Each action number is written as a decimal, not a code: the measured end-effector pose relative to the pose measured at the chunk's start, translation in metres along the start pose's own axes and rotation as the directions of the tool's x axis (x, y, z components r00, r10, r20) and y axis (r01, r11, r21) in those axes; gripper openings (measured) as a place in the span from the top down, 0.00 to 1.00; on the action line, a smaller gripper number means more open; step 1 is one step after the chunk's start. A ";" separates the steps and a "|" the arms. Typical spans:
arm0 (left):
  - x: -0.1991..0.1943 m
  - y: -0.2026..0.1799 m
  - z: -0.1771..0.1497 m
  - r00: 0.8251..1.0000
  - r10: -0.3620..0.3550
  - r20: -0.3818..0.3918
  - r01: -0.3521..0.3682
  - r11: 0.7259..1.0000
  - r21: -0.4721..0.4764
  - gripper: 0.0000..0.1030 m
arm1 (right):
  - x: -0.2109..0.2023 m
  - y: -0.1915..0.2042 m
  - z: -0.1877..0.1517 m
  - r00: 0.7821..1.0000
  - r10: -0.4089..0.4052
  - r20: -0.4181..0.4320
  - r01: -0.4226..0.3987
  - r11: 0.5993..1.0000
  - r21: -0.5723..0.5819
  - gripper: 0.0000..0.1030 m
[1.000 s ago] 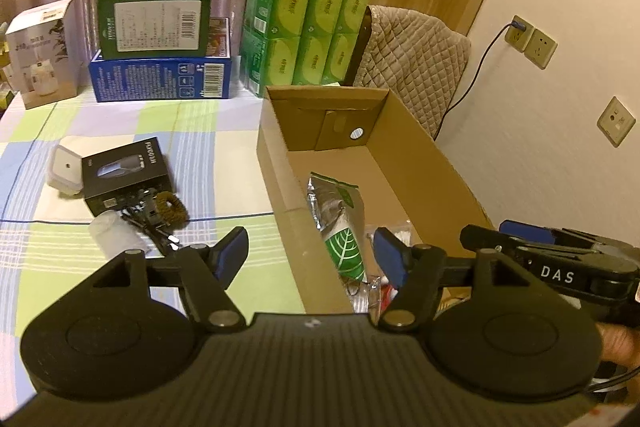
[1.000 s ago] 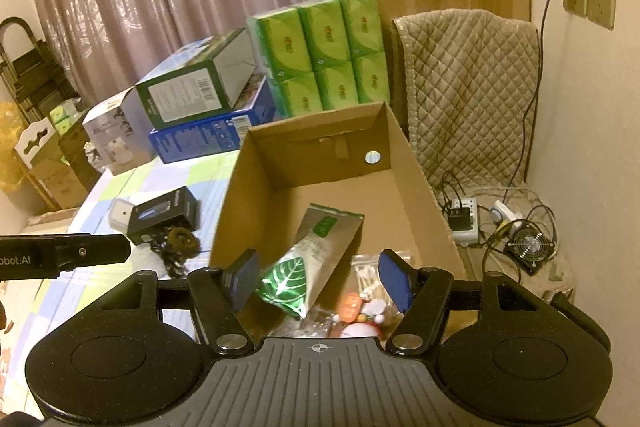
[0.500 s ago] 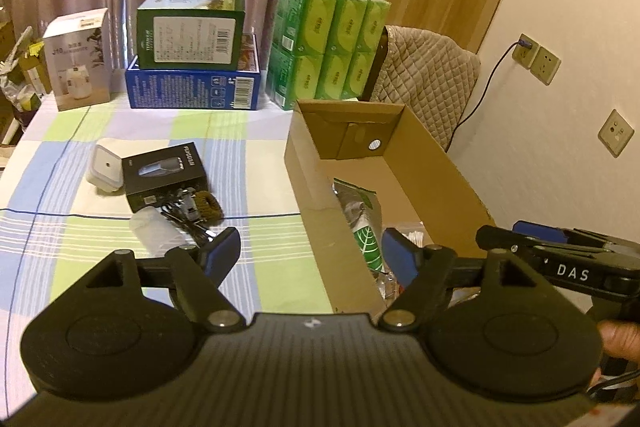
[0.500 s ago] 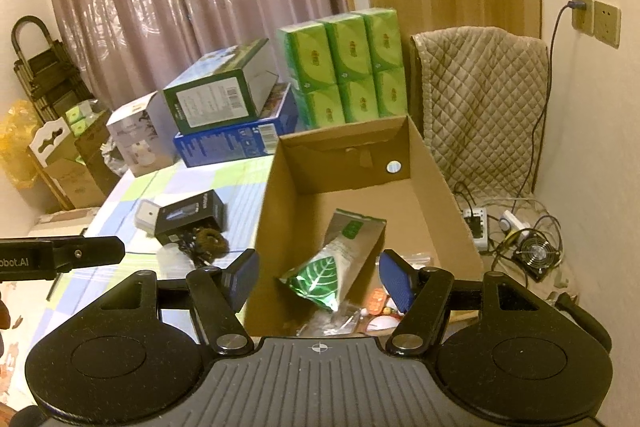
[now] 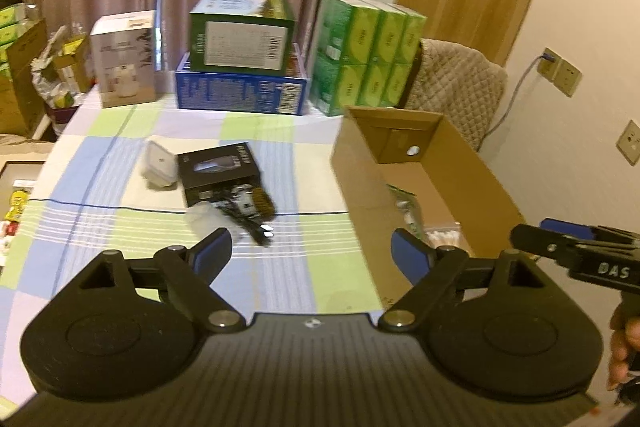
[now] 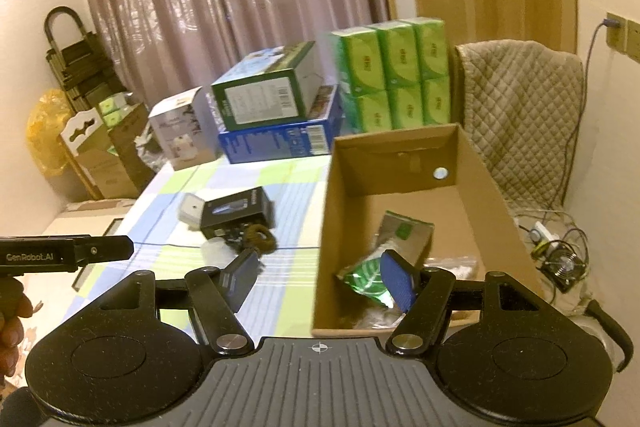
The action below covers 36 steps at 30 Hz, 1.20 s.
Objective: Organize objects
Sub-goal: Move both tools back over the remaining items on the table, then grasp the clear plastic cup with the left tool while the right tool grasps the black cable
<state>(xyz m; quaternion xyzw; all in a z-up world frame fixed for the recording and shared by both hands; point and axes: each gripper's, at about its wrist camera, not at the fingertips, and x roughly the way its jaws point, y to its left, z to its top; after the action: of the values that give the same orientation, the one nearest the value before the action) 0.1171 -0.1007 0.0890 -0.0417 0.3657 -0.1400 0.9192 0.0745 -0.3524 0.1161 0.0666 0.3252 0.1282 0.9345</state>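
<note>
While both tools hang above the desk edge, you carry nothing in either one.

Left gripper (image 5: 310,251): its jaws are opening, with only bare cloth and the carton's near corner showing through the gap; nothing lies between them. You aim it between the loose pile and the carton, which reads as a return for the next item.

Right gripper (image 6: 318,279): its jaws stand apart and unloaded. It points at the carton's near wall, so it looks parked, ready to steady or receive.

Cardboard box (image 6: 486,183): it sits open-topped on the right of the desk (image 5: 120,163), within reach of both hands, evidently as the collecting bin.

Green leaf pouch (image 6: 370,277): it lies inside the box, leaning on a silver pouch with a green label (image 6: 404,233), with a clear bag beside them. These count as sorted.

Black carton (image 5: 218,167): it lies flat on the desk, left of the box, touching a small white case (image 5: 158,163).

Brown ring (image 5: 260,201) and black cable clump (image 5: 244,217): these lie tangled against the black carton's near edge, not yet sorted. Expect the cable to drag its neighbours.

Stacked boxes (image 5: 242,67): these line the far edge, apparently storage outside the job.
</note>
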 end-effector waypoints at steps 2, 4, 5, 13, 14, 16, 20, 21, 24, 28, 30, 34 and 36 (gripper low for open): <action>-0.003 0.013 -0.002 1.000 0.021 0.006 -0.021 1.000 -0.010 0.14 | 0.003 0.006 -0.001 1.000 0.013 0.002 -0.013 1.000 -0.003 0.36; -0.006 0.025 -0.005 0.999 0.044 0.010 -0.043 0.999 -0.018 0.12 | 0.006 0.014 -0.002 1.000 0.025 0.006 -0.025 1.000 -0.009 0.36; -0.007 0.031 -0.006 0.998 0.056 0.010 -0.055 0.998 -0.021 0.12 | 0.008 0.018 -0.002 0.999 0.032 0.009 -0.032 0.999 -0.010 0.36; -0.008 0.080 -0.021 0.984 0.180 0.011 -0.179 0.983 -0.032 0.01 | 0.037 0.052 -0.010 0.995 0.101 -0.010 -0.102 0.994 -0.041 0.36; -0.007 0.086 -0.023 0.982 0.189 0.007 -0.188 0.981 -0.035 0.01 | 0.044 0.057 -0.012 0.994 0.108 -0.017 -0.109 0.993 -0.049 0.36; -0.003 0.098 -0.026 0.980 0.198 -0.004 -0.198 0.979 -0.053 0.01 | 0.056 0.064 -0.016 0.992 0.120 -0.031 -0.121 0.991 -0.058 0.36; 0.010 0.114 -0.033 0.977 0.213 -0.019 -0.214 0.975 -0.057 0.01 | 0.083 0.076 -0.024 0.988 0.142 -0.057 -0.146 0.987 -0.072 0.36; 0.015 0.118 -0.035 0.976 0.215 -0.021 -0.216 0.975 -0.059 0.01 | 0.093 0.079 -0.027 0.987 0.145 -0.068 -0.150 0.985 -0.079 0.36; 0.030 0.130 -0.040 0.971 0.238 -0.029 -0.239 0.969 -0.067 0.01 | 0.119 0.084 -0.034 0.984 0.153 -0.096 -0.160 0.984 -0.078 0.36; 0.055 0.145 -0.044 0.969 0.243 -0.052 -0.246 0.966 -0.073 0.01 | 0.163 0.083 -0.041 0.980 0.146 -0.136 -0.157 0.985 -0.069 0.36; 0.069 0.151 -0.045 0.968 0.244 -0.066 -0.248 0.966 -0.067 0.01 | 0.185 0.081 -0.043 0.980 0.136 -0.146 -0.147 0.987 -0.070 0.36; 0.096 0.162 -0.045 0.969 0.235 -0.079 -0.240 0.969 -0.064 0.01 | 0.219 0.074 -0.045 0.980 0.113 -0.164 -0.126 0.989 -0.075 0.45; 0.109 0.166 -0.045 0.971 0.224 -0.078 -0.229 0.971 -0.066 0.01 | 0.236 0.070 -0.043 0.981 0.095 -0.172 -0.111 0.990 -0.085 0.50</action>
<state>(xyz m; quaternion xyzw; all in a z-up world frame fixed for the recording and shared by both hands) 0.2001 0.0282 -0.0455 -0.0288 0.4050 -0.0218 0.9136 0.2117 -0.2168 -0.0423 0.0284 0.3924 0.1965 0.8981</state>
